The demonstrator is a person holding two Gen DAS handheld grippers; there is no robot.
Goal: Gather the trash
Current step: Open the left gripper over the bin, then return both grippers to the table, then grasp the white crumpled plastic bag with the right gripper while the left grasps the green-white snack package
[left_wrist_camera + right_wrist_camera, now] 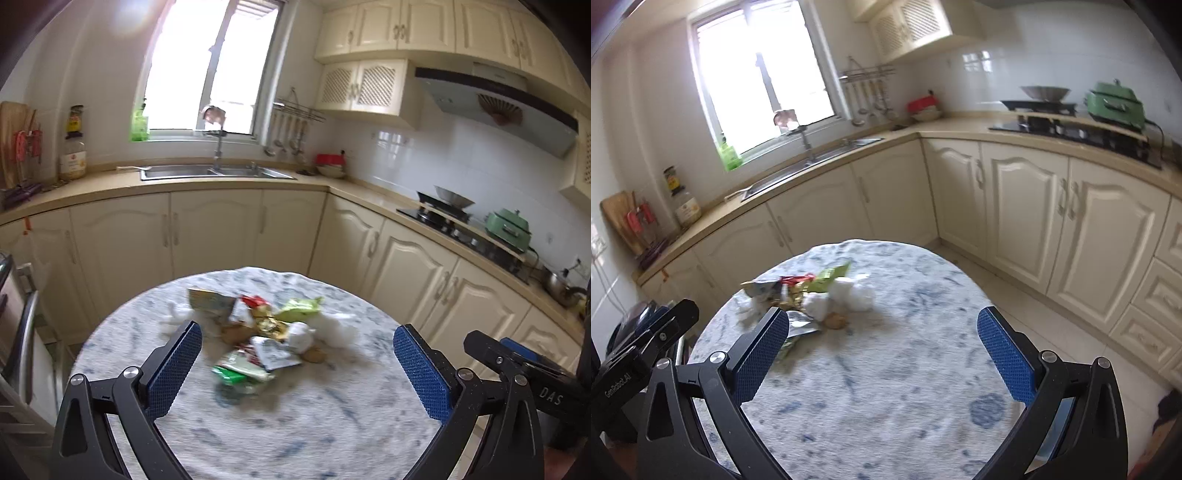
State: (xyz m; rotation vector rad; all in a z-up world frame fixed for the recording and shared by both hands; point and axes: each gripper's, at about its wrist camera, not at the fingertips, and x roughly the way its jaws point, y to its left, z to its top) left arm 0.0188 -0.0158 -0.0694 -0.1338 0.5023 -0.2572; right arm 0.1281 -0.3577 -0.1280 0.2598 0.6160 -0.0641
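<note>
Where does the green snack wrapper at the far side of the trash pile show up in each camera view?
Left wrist view: green snack wrapper lies at the far right of the pile, just above picture centre.
Right wrist view: green snack wrapper sits at the far edge of the pile, left of centre, beside white crumpled tissues.
Shared landmark: the sink faucet under the window.
</note>
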